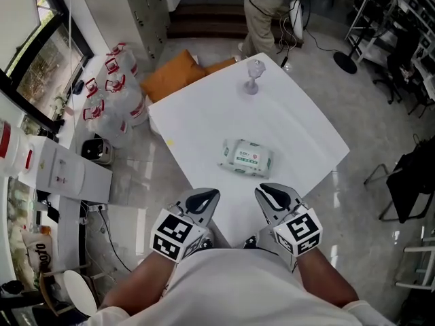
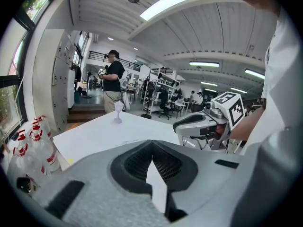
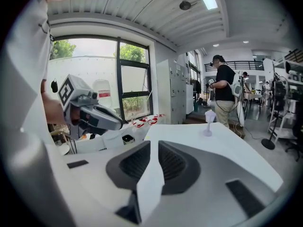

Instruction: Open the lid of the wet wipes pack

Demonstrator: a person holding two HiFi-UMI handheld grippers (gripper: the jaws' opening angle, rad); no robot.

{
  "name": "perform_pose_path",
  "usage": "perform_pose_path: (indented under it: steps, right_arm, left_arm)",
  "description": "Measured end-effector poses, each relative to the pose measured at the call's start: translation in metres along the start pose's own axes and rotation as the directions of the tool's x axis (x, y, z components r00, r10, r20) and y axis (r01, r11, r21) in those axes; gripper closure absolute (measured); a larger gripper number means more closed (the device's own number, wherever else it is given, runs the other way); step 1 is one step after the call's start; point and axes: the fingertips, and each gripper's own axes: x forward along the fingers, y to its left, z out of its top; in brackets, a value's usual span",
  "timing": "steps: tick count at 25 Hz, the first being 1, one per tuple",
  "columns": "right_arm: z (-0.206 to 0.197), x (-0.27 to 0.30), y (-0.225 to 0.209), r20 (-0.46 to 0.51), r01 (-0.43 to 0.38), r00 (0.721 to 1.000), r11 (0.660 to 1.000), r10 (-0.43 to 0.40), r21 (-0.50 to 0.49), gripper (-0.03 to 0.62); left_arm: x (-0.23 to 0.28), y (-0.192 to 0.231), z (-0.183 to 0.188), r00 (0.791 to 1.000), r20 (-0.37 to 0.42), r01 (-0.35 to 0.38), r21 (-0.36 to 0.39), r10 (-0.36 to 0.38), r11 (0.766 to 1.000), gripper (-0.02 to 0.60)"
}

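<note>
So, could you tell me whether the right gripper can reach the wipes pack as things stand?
Probably yes. The right gripper, jaws slightly apart and empty, hovers at the near edge of the table; the pack lies flat just ahead, with nothing between them.

Wet wipes pack (image 1: 245, 159): a soft, pale rectangular pouch lying flat on the white bench (image 1: 204, 124), top face up. It sits slightly askew in the near half of the bench. Its lid (image 1: 249, 155), a lighter panel with green and red print, lies flat at the centre of the top face.
</note>
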Motion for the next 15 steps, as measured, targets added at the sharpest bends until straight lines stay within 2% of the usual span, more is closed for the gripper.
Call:
perform_pose_path:
  steps: [6,15]
  right_arm:
    - [-0.020,0.018,-0.013,-0.095,0.013,0.995,0.987,-0.028,-0.159,0.543]
    - [-0.058,0.075,-0.042,-0.230,-0.031,0.972,0.950,-0.043,-0.309,0.545]
  left_arm:
    - [-0.003,0.005,-0.019,0.999,-0.031,-0.029,-0.033,0.028,0.999,0.581]
    - [-0.026,0.023,-0.041,0.992,-0.041,-0.124,-0.101,0.120,0.987,0.581]
